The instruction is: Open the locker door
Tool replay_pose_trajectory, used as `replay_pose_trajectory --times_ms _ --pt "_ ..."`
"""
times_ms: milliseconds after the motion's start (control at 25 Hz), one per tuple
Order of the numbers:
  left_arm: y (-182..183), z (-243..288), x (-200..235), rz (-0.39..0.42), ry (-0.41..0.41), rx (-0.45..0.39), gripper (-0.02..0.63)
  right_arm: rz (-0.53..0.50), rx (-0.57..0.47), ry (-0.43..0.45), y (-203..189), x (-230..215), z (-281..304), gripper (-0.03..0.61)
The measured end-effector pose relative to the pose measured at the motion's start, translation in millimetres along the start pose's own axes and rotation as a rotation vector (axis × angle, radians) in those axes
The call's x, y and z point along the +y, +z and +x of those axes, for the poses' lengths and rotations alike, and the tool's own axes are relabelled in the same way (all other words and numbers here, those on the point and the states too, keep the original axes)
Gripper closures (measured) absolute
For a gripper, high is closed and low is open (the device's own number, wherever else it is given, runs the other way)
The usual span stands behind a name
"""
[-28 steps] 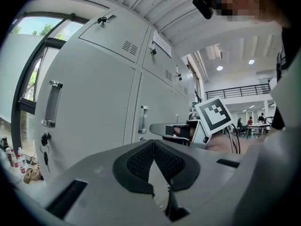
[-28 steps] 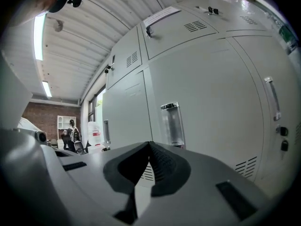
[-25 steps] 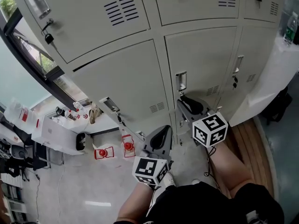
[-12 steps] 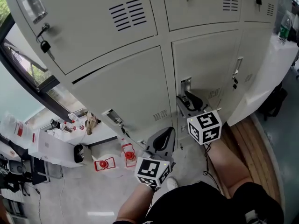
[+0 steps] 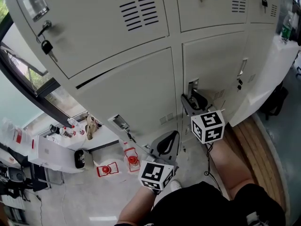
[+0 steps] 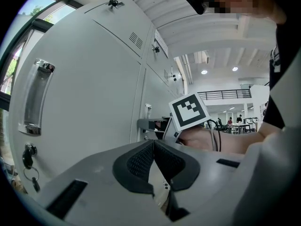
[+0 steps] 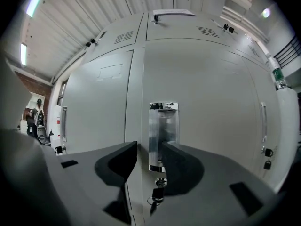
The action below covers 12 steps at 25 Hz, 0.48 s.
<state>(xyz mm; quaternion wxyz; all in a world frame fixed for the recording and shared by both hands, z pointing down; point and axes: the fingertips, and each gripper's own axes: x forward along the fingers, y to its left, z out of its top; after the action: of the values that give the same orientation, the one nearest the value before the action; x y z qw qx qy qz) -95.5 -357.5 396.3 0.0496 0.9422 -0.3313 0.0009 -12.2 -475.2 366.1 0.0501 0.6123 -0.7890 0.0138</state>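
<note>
With the left claw [image 6: 153, 161] pressed together and empty, the right claw [image 7: 148, 161], its jaws just opened wide, is aimed at the handle [image 7: 163, 135] of the shut locker door [image 7: 207, 102], framed between them unpinched, so closing and pulling are judged due next.

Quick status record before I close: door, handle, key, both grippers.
locker door: looks closed
chrome handle: upright, near the door's left edge
key: hangs with its ring just below the handle
right gripper: open, jaws have just been opening; the handle lines up in the gap between them, pads not pressing on it
left gripper: shut, nothing between its jaws, touching nothing
next step (judgement): probably close the right gripper on the handle and pull
</note>
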Motion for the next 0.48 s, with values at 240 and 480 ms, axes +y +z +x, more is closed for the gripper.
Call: replay_pose_trajectory --times_ms 240,480 --pt "-1.5 0.4 8.8 -0.008 -0.020 0.001 0.597 -0.003 -0.002 0.004 0.7 3.8 1.9 0.391" --pt "-2.6 3.0 5.4 -0.015 -0.047 -0.001 0.597 -0.002 0.006 -0.004 0.0 0.9 -1.3 0.420"
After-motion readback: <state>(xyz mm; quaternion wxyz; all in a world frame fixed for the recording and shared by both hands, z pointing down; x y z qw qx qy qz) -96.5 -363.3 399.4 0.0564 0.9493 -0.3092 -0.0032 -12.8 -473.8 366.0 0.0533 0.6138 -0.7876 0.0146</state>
